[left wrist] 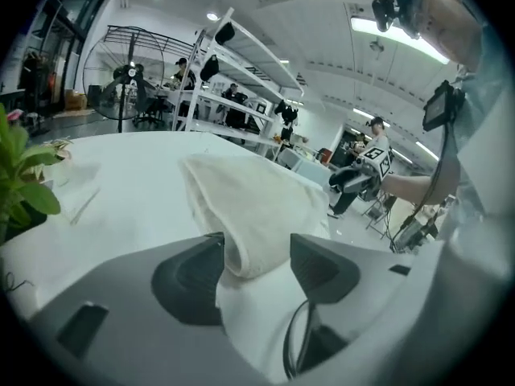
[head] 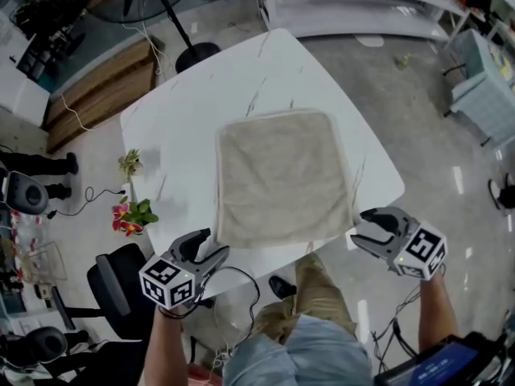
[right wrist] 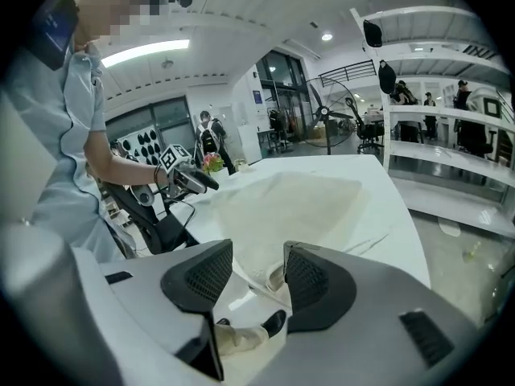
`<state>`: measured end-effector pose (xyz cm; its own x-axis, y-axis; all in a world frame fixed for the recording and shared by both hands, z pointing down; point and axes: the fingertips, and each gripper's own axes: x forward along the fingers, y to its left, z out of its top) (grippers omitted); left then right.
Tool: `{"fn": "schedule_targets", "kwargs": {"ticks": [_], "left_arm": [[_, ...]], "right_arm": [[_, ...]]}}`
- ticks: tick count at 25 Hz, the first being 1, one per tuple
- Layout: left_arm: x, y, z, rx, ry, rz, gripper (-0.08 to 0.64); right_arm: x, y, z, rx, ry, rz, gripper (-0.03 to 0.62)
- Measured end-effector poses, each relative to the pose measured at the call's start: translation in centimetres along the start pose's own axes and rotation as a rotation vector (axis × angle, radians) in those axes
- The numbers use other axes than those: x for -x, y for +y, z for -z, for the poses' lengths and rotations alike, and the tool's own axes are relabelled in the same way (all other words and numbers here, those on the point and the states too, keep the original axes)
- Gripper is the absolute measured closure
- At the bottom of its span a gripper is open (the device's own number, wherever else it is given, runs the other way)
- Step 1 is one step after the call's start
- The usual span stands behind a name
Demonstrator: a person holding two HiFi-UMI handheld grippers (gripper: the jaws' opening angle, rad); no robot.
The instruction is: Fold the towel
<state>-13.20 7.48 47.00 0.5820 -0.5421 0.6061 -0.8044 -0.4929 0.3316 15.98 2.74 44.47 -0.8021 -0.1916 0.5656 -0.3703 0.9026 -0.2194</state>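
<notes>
Our left tongs (head: pixel 211 245) and right tongs (head: pixel 367 227) sit released at the near corners of the towel (head: pixel 282 179) on the tabletop (head: pixel 209 95), placed, we judge, to pinch and fold.

I see a white table (head: pixel 201 103) on a grey floor (head: pixel 426 127), a standing fan (head: pixel 197 55), white shelves (head: pixel 354 6) and a black chair (head: pixel 113 284).
</notes>
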Motion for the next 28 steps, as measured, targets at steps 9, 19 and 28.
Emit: {"fn": "schedule_targets", "kwargs": {"ticks": [9,19,28], "left_arm": [[-1.8,0.6,2.7,-0.095,0.119,0.020,0.341],[-2.5,0.3,2.3,-0.134,0.115,-0.003,0.489],[-2.3,0.0,1.5,-0.132,0.067,-0.003,0.518]], "right_arm": [[-2.7,-0.2,1.7,0.059,0.025,0.000,0.361],[-3.3,0.2,3.1,0.099,0.069,-0.006,0.357],[-3.2,-0.1,4.0,0.254,0.138,0.070,0.370]]}}
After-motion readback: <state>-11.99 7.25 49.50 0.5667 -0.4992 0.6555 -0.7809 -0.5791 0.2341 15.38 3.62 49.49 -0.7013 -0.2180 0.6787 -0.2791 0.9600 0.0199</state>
